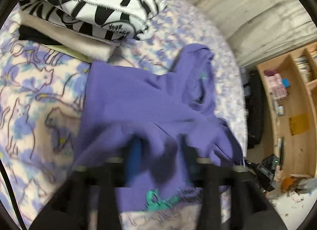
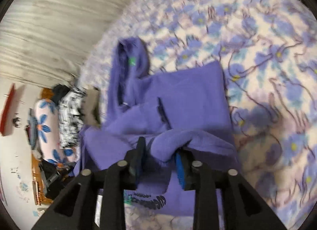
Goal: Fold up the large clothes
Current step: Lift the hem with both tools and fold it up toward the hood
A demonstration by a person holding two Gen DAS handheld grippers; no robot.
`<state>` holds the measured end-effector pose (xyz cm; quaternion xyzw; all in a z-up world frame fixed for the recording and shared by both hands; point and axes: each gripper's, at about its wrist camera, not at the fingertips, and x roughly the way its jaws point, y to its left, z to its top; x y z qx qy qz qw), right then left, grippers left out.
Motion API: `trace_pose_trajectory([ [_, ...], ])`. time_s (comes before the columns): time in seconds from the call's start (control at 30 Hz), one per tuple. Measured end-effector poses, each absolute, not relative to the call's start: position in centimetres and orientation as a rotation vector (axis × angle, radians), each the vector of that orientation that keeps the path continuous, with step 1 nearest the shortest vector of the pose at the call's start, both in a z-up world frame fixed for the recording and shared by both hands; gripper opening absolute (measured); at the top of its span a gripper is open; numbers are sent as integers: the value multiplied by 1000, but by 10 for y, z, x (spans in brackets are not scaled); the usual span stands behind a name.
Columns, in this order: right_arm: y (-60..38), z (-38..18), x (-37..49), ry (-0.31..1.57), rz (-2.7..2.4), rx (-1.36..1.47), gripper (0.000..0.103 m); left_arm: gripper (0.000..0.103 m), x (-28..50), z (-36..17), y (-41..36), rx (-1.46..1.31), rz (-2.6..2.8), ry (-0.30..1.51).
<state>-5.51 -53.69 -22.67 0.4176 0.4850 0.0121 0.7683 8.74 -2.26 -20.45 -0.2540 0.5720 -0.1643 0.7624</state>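
A purple hoodie (image 1: 138, 99) lies partly folded on the floral bedspread (image 1: 29, 91), its hood (image 1: 198, 65) toward the far side. My left gripper (image 1: 160, 150) is shut on a bunched edge of the hoodie, with fabric draped over both fingers. In the right wrist view the same hoodie (image 2: 188, 95) fills the middle, with its hood (image 2: 130, 61) at upper left. My right gripper (image 2: 161, 150) is shut on a thick roll of the hoodie's fabric between its blue-padded fingers. Both views are blurred by motion.
A stack of folded clothes (image 1: 83, 12), topped by a black-and-white print, sits at the far left of the bed. A wooden shelf (image 1: 293, 99) and floor clutter lie to the right. A flowered pillow (image 2: 45, 127) lies left of the bed edge.
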Motion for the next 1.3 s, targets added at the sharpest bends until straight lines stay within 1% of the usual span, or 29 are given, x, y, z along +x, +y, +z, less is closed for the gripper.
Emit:
trace_pose_trajectory([
  [0.03,-535,-231,-50,1054,30,907,48,86,90,-209,-21,-560,-345,1241],
  [0.07,-537,-235,-45,1040,51,932,54,87,95,-213,-17,-597,-345,1232],
  [0.13,-541,-237,-46,992,95,998,73,88,104,-220,-11,-675,-364,1239],
  [0.17,-543,-236,-45,980,93,995,76,88,106,-222,-9,-676,-349,1236],
  [0.2,-544,-233,-44,973,84,968,78,88,108,-223,-8,-648,-324,1230],
  [0.33,-539,-226,-39,980,70,780,78,88,112,-225,-16,-492,-285,1228],
  [0.57,-537,-232,-28,1015,-31,493,77,88,124,-237,-58,-64,-263,1208],
  [0.67,-536,-241,-20,1029,-37,447,70,86,128,-242,-73,62,-271,1177],
  [0.8,-534,-250,-8,1049,-26,421,64,73,142,-247,-86,138,-317,1158],
  [0.83,-532,-251,-5,1052,-26,412,63,71,146,-248,-88,147,-329,1156],
  [0.97,-532,-260,9,1067,-31,402,63,69,163,-253,-97,179,-356,1161],
  [1.0,-532,-261,11,1069,-31,402,61,65,166,-254,-98,185,-360,1164],
  [1.03,-532,-264,14,1078,-36,401,58,56,169,-255,-101,184,-376,1171],
  [1.07,-532,-267,15,1088,-43,394,56,52,173,-257,-102,187,-382,1179],
  [1.1,-531,-268,16,1093,-48,386,47,42,174,-258,-104,191,-379,1183],
  [1.13,-530,-270,16,1099,-51,374,34,21,176,-259,-106,193,-379,1184],
  [1.17,-529,-271,15,1102,-58,360,25,11,177,-262,-109,206,-381,1195],
  [1.2,-529,-271,13,1103,-73,340,12,11,177,-263,-110,222,-378,1194],
  [1.3,-530,-265,5,1070,-88,338,10,8,166,-255,-115,278,-349,1132],
])
